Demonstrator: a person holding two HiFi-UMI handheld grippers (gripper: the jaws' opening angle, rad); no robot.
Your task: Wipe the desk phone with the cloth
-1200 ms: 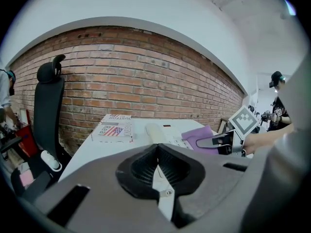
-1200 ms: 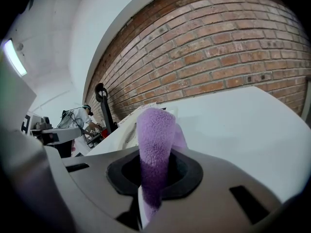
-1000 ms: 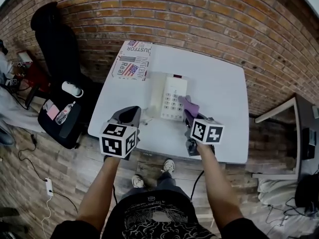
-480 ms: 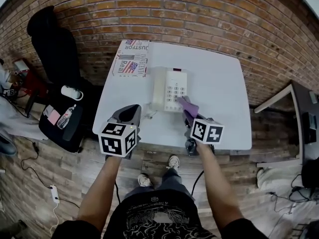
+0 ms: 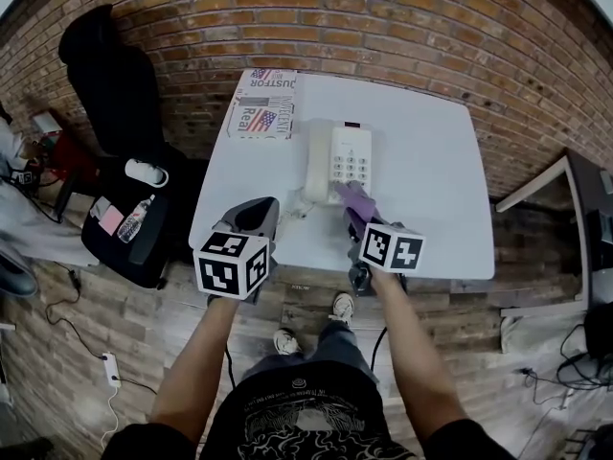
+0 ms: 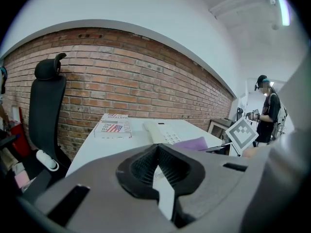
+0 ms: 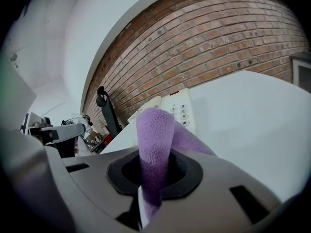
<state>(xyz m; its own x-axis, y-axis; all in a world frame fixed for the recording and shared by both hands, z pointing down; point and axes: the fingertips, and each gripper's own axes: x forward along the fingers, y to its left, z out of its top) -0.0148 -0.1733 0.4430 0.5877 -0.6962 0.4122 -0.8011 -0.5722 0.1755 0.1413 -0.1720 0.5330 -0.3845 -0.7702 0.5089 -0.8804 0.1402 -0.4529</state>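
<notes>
While right tongs [image 7: 151,176] pinch the cloth [image 7: 155,130], box [image 5: 263,103] reads "Real".

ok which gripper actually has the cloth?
The right gripper: its jaws are shut on the purple cloth, held at the near end of the desk phone. The left gripper has its jaws together with nothing between them.

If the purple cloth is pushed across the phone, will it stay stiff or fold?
Probably floppy: the cloth folds over above the right gripper. Its fuzzy pile suggests it is light and would drag on the desk phone rather than slip.
</notes>
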